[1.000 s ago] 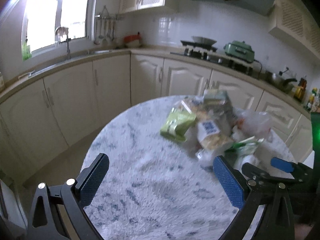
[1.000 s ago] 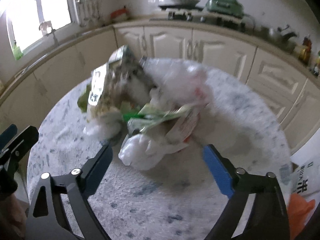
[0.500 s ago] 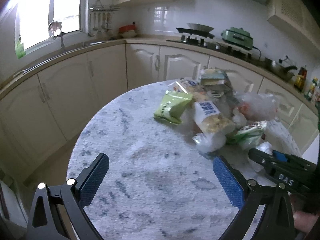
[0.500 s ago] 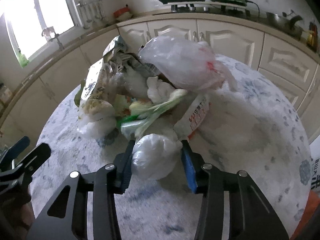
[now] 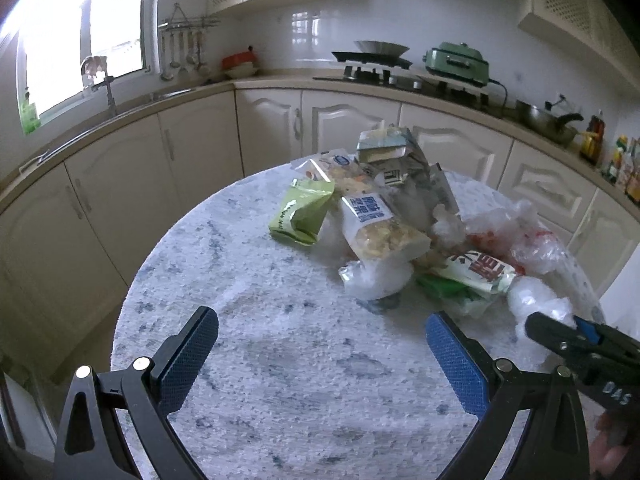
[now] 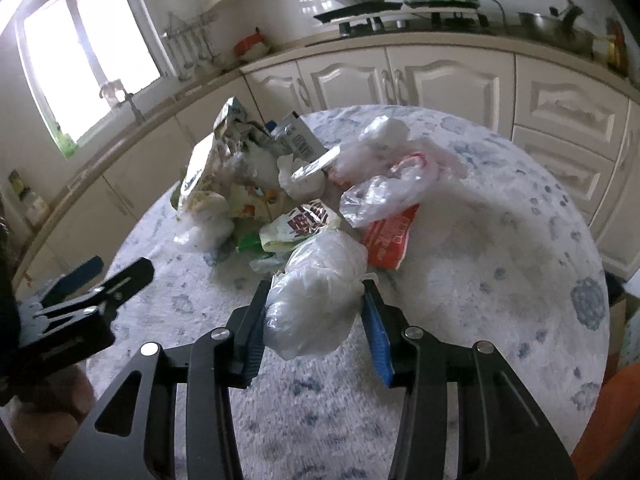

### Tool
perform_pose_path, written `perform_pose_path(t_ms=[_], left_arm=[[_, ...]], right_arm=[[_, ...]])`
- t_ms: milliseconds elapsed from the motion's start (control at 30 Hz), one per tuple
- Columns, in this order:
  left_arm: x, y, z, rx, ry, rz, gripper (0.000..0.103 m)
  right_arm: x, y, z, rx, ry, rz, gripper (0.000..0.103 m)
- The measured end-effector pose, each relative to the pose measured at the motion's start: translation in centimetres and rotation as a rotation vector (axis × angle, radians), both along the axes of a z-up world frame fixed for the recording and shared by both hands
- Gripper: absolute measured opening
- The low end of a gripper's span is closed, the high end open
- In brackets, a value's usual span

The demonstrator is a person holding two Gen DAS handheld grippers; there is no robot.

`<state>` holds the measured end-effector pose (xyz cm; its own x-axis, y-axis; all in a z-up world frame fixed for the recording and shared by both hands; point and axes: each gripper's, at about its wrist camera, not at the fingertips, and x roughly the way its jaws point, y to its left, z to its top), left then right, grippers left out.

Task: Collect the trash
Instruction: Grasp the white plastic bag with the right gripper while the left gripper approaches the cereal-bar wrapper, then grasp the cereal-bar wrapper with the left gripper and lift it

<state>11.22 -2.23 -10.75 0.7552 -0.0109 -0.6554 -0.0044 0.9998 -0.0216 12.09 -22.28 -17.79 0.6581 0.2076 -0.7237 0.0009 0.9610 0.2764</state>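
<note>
Right hand-held gripper (image 6: 314, 322) clamping crumpled plastic bag (image 6: 316, 300), round table (image 6: 480, 280)

Daylight pours through the window (image 5: 80, 36) at far left, blown out to white glare. The room beyond is dim and bluish. Fisheye bends the cabinets (image 5: 192, 152), and frame corners go black.

Lower wrappers of the trash pile (image 5: 384, 236) buried under upper ones; print illegible. Worktop (image 5: 280, 360) near rim cut off. Right tool (image 5: 576, 336) mostly outside left view.
</note>
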Motion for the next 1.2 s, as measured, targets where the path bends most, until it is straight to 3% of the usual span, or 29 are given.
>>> perform_pose_path(t_ms=[267,533,633,733,767,800,967,1133,1200], left_arm=[[1.5,-0.6,1.0,-0.013,-0.010,0.013,0.102],[7.7,-1.5,0.7,-0.029,0.028,0.066,0.102],[9.4,-1.4,0.2,-0.082,0.051,0.069,0.096],[10.8,-1.2,-0.3,-0.108,0.070,0.053,0.064],[11.3,-0.9,-0.8,-0.134,0.092,0.038,0.047],[11.6,-0.6,-1.2,-0.160,0.111,0.025,0.040],[10.6,1.7,-1.3,-0.194,0.082,-0.021,0.036],[8.5,3.8,-1.8,-0.176,0.096,-0.046,0.036],[7.9,3.9,-2.1,-0.157,0.117,-0.057,0.043]], right_arm=[[-1.1,-1.0,1.8,0.019,-0.058,0.011,0.044],[-0.1,-1.8,1.9,0.026,-0.062,0.017,0.044],[0.4,-1.9,1.9,0.015,-0.058,0.023,0.044],[0.5,-1.9,1.8,0.014,-0.052,0.028,0.044],[0.6,-1.9,1.8,0.013,-0.050,0.030,0.044],[0.5,-1.8,1.7,0.012,-0.050,0.030,0.044],[-0.3,-1.6,1.7,0.010,-0.047,0.030,0.044],[-1.0,-1.2,2.1,0.008,-0.055,0.035,0.044],[-1.3,-0.9,2.2,0.005,-0.057,0.038,0.044]])
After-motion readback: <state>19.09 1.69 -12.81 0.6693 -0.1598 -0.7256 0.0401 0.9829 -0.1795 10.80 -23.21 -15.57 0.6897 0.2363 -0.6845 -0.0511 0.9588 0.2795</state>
